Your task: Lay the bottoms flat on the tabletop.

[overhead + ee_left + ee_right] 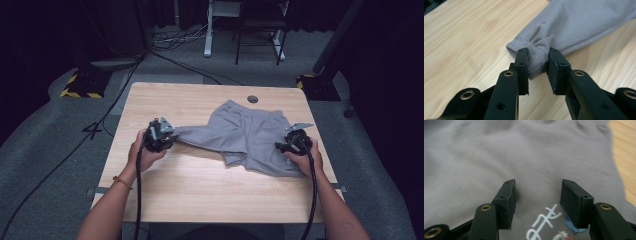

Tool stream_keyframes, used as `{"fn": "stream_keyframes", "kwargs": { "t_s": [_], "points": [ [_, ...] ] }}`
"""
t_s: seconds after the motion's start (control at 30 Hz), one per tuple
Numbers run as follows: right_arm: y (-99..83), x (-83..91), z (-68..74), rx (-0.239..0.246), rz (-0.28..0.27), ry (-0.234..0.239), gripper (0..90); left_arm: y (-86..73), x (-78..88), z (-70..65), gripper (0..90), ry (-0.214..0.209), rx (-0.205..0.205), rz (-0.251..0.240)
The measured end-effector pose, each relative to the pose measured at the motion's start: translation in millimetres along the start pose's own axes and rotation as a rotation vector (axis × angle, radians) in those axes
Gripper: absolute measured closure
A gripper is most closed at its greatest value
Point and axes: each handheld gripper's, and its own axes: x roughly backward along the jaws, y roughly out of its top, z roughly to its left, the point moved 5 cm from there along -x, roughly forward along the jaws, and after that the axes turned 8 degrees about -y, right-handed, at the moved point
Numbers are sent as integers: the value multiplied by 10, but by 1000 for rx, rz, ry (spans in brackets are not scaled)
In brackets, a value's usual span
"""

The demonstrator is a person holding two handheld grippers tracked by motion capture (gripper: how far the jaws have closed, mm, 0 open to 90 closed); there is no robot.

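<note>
A pair of grey shorts [250,132] lay on a pale wooden table [165,180], spread across the centre and right of the high view, with the waistband toward the top of the frame. One leg was stretched out toward the left of the frame, ending in a gathered cuff [524,46].

The left gripper [167,134], held in the person's left hand [145,155], sat left of centre in the high view. In the left gripper view its two black fingers [522,67] were drawn partly together and pinched a bunched fold of the cuff between their pads. The cloth ran away from the fingers toward the upper right of that frame, with bare table on both sides.

The right gripper [289,146], held in the right hand [302,157], sat at the right edge of the shorts in the high view. In the right gripper view its fingers [507,200] stood apart, with grey cloth lying flat below and between them. Whether the pads touched the cloth could not be told. A white printed mark [544,221] and a small blue patch [571,225] showed on the cloth near the bottom of that frame, between the fingers and just beside the right one. A strip of table showed at the upper right.
</note>
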Motion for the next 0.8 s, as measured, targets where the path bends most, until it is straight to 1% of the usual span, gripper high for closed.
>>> {"fn": "stream_keyframes", "kwargs": {
  "t_s": [0.07,0.1,0.17,0.2,0.27,0.33,0.37,0.47,0.57,0.6,0.63,0.7,0.73,0.77,0.8],
  "points": [
    [4,-21,-57,-23,5,-25,469,-126,85,88,717,12,31,9],
    [5,-29,-81,-37,7,-33,470,-185,127,120,717,20,39,9],
    [4,-48,-138,-55,7,-50,475,-291,209,147,718,27,58,4],
    [1,-54,-163,-68,8,-54,476,-343,249,147,717,28,71,3],
    [-8,-63,-218,-85,12,-69,477,-441,314,127,717,28,79,2],
    [-16,-70,-271,-100,17,-84,477,-537,361,79,717,27,80,15],
    [-21,-72,-298,-103,18,-96,477,-581,376,41,717,20,85,18],
    [-35,-76,-359,-107,16,-132,477,-697,415,-104,716,1,75,33],
    [-33,-74,-365,-105,23,-142,477,-772,435,-289,714,-25,57,47],
    [-26,-70,-357,-95,31,-152,476,-791,440,-358,713,-43,50,58],
    [-14,-67,-340,-74,36,-160,473,-808,450,-432,712,-56,36,71],
    [17,-56,-299,-36,43,-177,466,-826,483,-592,708,-97,4,86],
    [39,-46,-272,-29,33,-167,467,-830,506,-671,704,-106,-18,97],
    [63,-30,-247,-25,22,-158,467,-826,527,-739,696,-104,-39,95],
    [93,-11,-226,-16,10,-163,466,-816,551,-794,669,-102,-50,87]
  ]
}}
